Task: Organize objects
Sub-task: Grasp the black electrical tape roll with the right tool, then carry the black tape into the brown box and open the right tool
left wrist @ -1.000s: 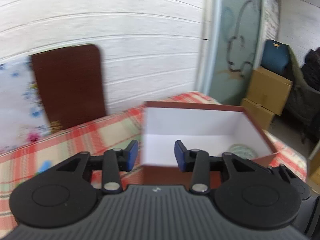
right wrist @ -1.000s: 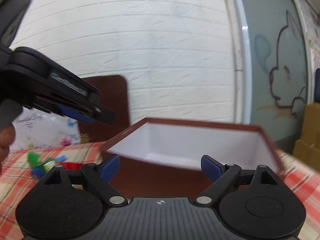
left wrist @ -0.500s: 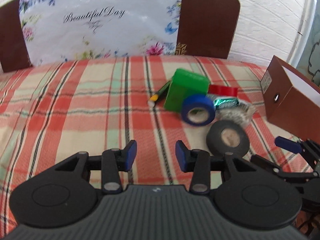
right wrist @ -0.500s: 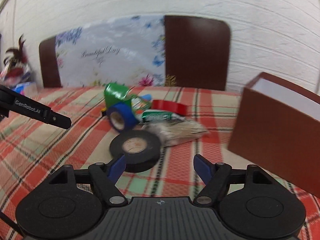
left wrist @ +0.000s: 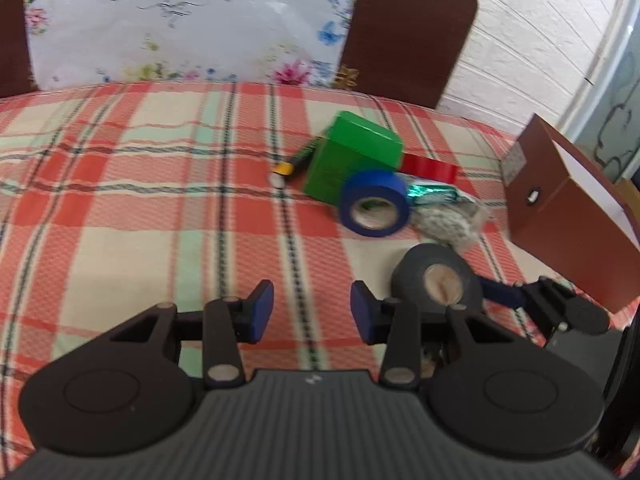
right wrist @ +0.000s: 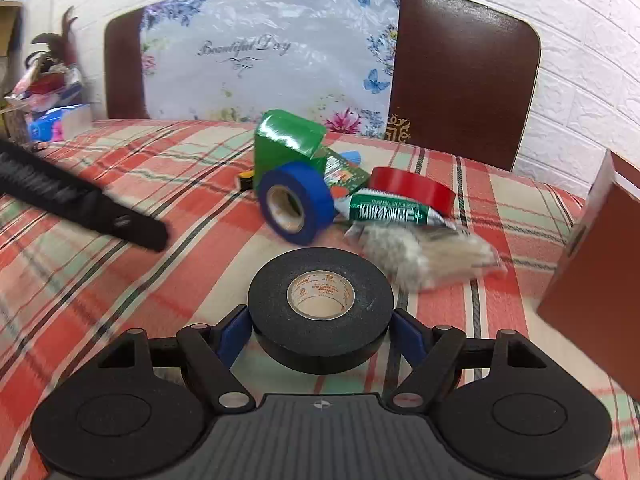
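The right tool brackets a black roll of tape lying flat on the red plaid tabletop, a blue pad at each side. Just beyond lie a blue tape roll, green box, red tape roll and clear packet. A brown box stands at the right edge.
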Demonstrator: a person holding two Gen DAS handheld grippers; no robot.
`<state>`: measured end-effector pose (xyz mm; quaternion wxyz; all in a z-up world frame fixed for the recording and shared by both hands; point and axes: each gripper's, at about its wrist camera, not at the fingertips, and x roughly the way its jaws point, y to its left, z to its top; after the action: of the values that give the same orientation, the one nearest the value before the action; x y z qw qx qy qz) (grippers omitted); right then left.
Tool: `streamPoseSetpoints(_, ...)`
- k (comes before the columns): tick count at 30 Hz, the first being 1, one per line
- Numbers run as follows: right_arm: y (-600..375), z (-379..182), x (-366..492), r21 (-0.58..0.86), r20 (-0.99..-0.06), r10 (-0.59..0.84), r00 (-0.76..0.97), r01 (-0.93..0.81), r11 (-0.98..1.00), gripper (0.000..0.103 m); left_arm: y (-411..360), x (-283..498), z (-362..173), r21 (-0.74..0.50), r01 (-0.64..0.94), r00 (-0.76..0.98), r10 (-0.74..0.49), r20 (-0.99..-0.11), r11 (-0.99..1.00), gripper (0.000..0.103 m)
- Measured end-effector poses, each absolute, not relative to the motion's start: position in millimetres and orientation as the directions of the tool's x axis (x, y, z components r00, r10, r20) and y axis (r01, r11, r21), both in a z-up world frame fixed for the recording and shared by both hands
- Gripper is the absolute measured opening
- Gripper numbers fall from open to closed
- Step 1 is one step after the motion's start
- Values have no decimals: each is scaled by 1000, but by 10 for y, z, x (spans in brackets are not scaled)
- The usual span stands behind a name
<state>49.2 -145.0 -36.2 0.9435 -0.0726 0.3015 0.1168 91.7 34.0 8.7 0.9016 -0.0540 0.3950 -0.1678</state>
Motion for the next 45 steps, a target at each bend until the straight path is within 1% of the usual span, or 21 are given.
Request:
streamPoseSetpoints(7, -1560, -408, 100, -37, -564, 203, 801, -270, 962, 74, -104, 845, 44, -254, 372, 546, -432, -718, 893, 44)
streamPoseSetpoints(12, -1577, -422, 76, -22, -561, 211, 801, -269, 963, 75, -334, 804, -11, -245, 410, 493, -440, -751, 878, 44)
streamPoseSetpoints(17, -1597, -432, 63, -14, -563, 213, 798, -266, 964, 81, -494, 810, -61, -257, 414, 453, -442, -774, 873, 45)
streamPoseSetpoints(19, -1617, -438, 56, -11, -567, 210, 796, -263, 965, 86, -555, 786, -94, -220, 420, 469, -419, -777, 880, 44)
streamPoseSetpoints(20, -1625, -439, 58, -6, -568, 211, 795, -261, 965, 86, -578, 776, -98, -206, 422, 479, -410, -776, 883, 43)
streamPoseSetpoints(21, -1638, -438, 57, -1, -567, 215, 795, -262, 965, 85, -586, 771, -104, -193, 419, 488, -400, -776, 887, 39)
streamPoseSetpoints(22, -1643, -442, 58, 0, -566, 216, 795, -262, 965, 79, -584, 771, -106, -179, 414, 500, -387, -775, 892, 30)
streamPoseSetpoints(23, -1643, -441, 53, 0, -562, 218, 798, -264, 965, 74, -570, 774, -105, -181, 414, 502, -389, -772, 892, 30)
streamPoseSetpoints(24, -1637, -439, 40, -7, -555, 219, 802, -268, 963, 74, -554, 777, -83, -191, 408, 501, -394, -771, 893, 30)
streamPoseSetpoints(26, -1647, -423, -12, -20, -529, 216, 820, -267, 964, 74, -572, 765, -12, -191, 406, 508, -395, -766, 893, 30)
streamPoseSetpoints(29, -1732, -326, -72, -15, -464, 197, 863, -230, 973, 74, -732, 731, 206, -146, 452, 547, -402, -734, 880, 30)
streamPoseSetpoints(33, -1933, -81, -74, -95, -352, 106, 930, -148, 984, 74, -1072, 825, 571, -121, 529, 573, -459, -678, 840, 30)
streamPoseSetpoints(38, -2426, 287, 56, -133, -231, -6, 973, -25, 991, 74, -1673, 900, 989, -64, 620, 609, -531, -590, 782, 30)
streamPoseSetpoints(41, -2744, 417, 154, -128, -197, -71, 978, 47, 991, 74, -2044, 987, 1087, -49, 657, 601, -561, -569, 752, 30)
streamPoseSetpoints(45, -3121, 426, 270, -115, -201, -137, 970, 116, 987, 74, -2489, 1129, 1040, -47, 695, 563, -584, -584, 717, 30)
